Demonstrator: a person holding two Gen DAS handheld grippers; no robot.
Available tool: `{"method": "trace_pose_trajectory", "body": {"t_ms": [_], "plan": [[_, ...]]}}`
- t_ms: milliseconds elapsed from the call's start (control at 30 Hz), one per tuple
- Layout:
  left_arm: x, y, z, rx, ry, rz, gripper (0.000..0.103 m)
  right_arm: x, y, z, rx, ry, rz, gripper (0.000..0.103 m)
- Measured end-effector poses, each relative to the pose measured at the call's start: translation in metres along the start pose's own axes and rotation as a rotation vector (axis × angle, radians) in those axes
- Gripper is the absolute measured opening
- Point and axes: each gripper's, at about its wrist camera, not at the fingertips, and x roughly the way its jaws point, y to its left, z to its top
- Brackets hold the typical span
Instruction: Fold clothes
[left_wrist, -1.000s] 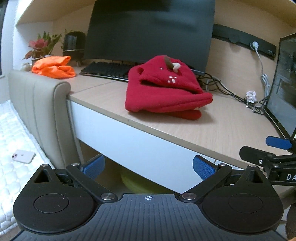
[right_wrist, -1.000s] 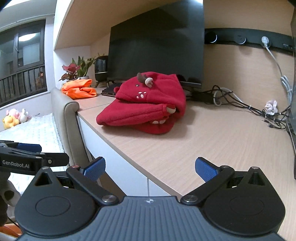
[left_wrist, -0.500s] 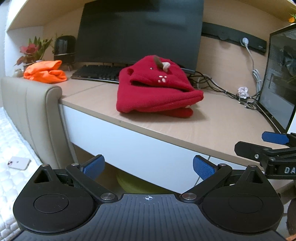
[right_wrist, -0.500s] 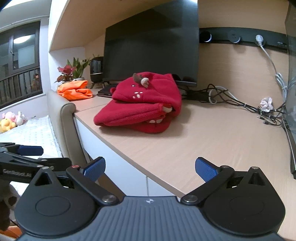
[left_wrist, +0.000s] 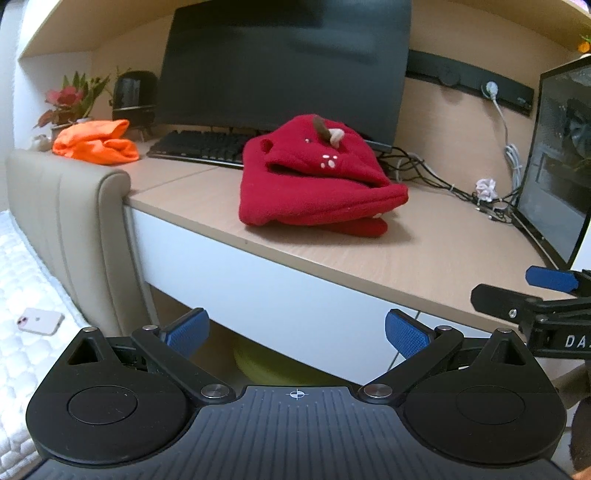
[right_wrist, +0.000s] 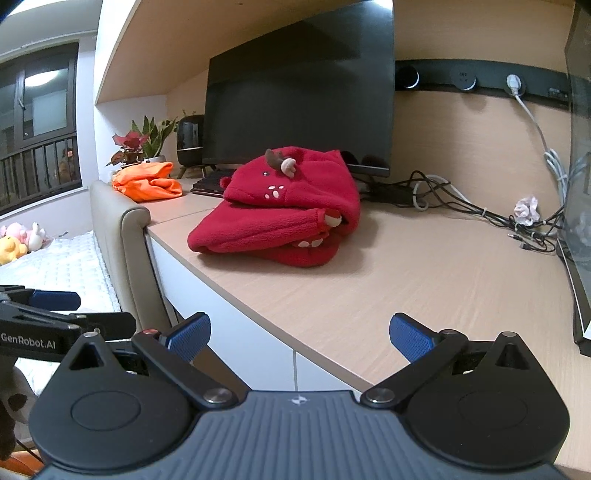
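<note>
A red fleece garment (left_wrist: 317, 184) with small antlers lies folded in a pile on the wooden desk (left_wrist: 424, 251); it also shows in the right wrist view (right_wrist: 280, 214). An orange garment (left_wrist: 94, 142) lies folded at the desk's far left, also in the right wrist view (right_wrist: 147, 181). My left gripper (left_wrist: 295, 332) is open and empty, held below and in front of the desk edge. My right gripper (right_wrist: 299, 334) is open and empty at the desk's front edge, well short of the red garment.
A black monitor (left_wrist: 284, 66) and keyboard (left_wrist: 199, 147) stand behind the clothes. Cables (right_wrist: 461, 199) trail at the back right. A second screen (left_wrist: 557, 158) stands at right. A padded headboard (left_wrist: 74, 229) and a bed with a phone (left_wrist: 40, 320) lie to the left.
Both grippers have shifted a little in front of the desk, so the red garment sits slightly differently in view. Both stay open and empty. The clothes have not moved.
</note>
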Motion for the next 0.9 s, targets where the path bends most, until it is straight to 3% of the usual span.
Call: {"method": "trace_pose_trajectory", "body": {"t_ms": [900], "plan": [[-0.0002,0.0008,-0.0006,-0.005,0.006,-0.01,0.103,0.0003,0.0009,-0.0017,0.004,0.011,-0.013,0.103]]}}
